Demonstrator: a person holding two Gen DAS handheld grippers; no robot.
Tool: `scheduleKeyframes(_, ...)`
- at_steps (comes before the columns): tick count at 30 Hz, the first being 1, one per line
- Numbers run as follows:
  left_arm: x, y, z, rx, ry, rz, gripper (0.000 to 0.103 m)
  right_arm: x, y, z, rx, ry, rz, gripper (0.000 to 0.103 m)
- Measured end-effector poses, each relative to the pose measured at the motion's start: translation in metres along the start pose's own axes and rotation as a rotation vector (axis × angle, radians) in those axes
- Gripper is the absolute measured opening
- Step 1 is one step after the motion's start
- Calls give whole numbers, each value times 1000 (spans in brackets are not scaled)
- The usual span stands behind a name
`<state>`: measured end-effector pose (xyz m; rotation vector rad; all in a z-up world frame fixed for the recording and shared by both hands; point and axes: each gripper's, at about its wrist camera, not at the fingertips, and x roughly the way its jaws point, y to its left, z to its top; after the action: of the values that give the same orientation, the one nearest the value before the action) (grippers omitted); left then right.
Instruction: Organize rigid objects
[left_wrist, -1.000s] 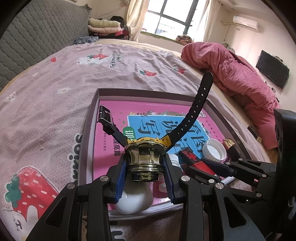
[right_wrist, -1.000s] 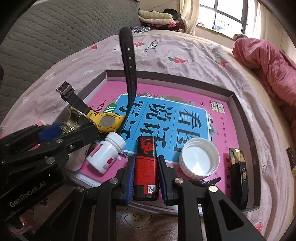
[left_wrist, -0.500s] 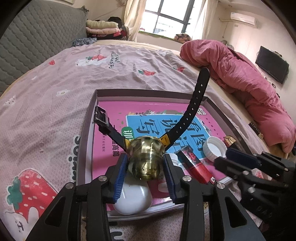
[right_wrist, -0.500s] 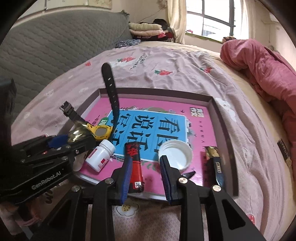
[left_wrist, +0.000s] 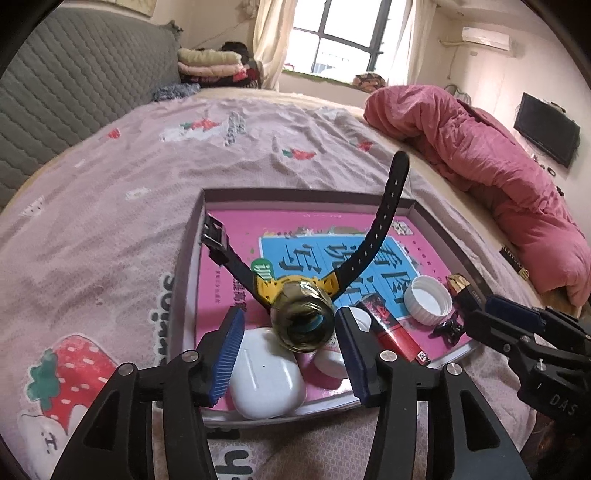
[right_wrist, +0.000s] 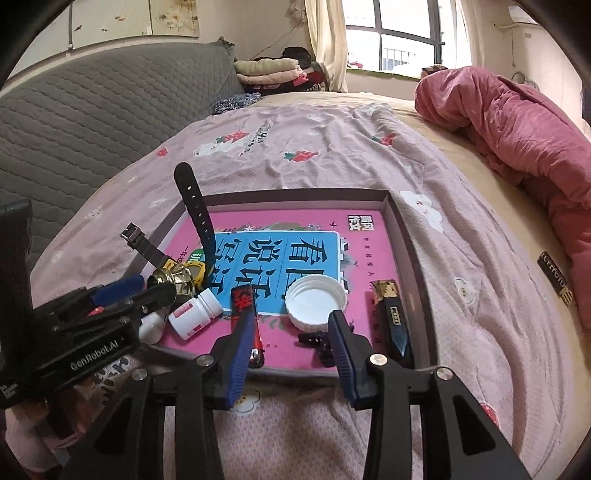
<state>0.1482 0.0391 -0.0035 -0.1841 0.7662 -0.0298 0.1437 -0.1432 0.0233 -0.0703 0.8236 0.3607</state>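
A grey-rimmed tray (left_wrist: 295, 194) with a pink book in it lies on the bed. My left gripper (left_wrist: 288, 332) is open and its jaws are opening. A golden round cap (left_wrist: 303, 321) lies loose between them, tipped onto a white earbuds case (left_wrist: 264, 380) and a yellow watch with black straps (left_wrist: 373, 236). My right gripper (right_wrist: 291, 325) is also open and opening, at the near edge of the tray (right_wrist: 295, 194). A red lighter (right_wrist: 243, 302) lies by its left finger (right_wrist: 240, 343), free. Just beyond are a white cap (right_wrist: 316, 302) and a small black clip (right_wrist: 314, 338).
A white pill bottle (right_wrist: 194, 312) and a black-and-gold lighter (right_wrist: 391, 314) also lie in the tray. A pink quilt (left_wrist: 480, 147) is heaped on the right of the bed. A grey quilted headboard (right_wrist: 92, 122) stands on the left. Strawberry-print sheet surrounds the tray.
My left jaws spread and let go of the golden cap, which tipped over with its open end toward the camera. My right jaws released the red lighter and drew back and up from it.
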Motion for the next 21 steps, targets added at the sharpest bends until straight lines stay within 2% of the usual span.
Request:
scheduleKeyframes(3,-10,1,-2,-6,-18,5,57,-6,-1,-3,2,-2,-2,46)
scheduleKeyframes(17,-49,-1,-17,-15,-59,43,65,-37,-1,-9,4,-60,7,48)
scheduleKeyframes(21,-66,-6,-21,-23,-73,39,70,-46,1,-11,1,-82,10,53)
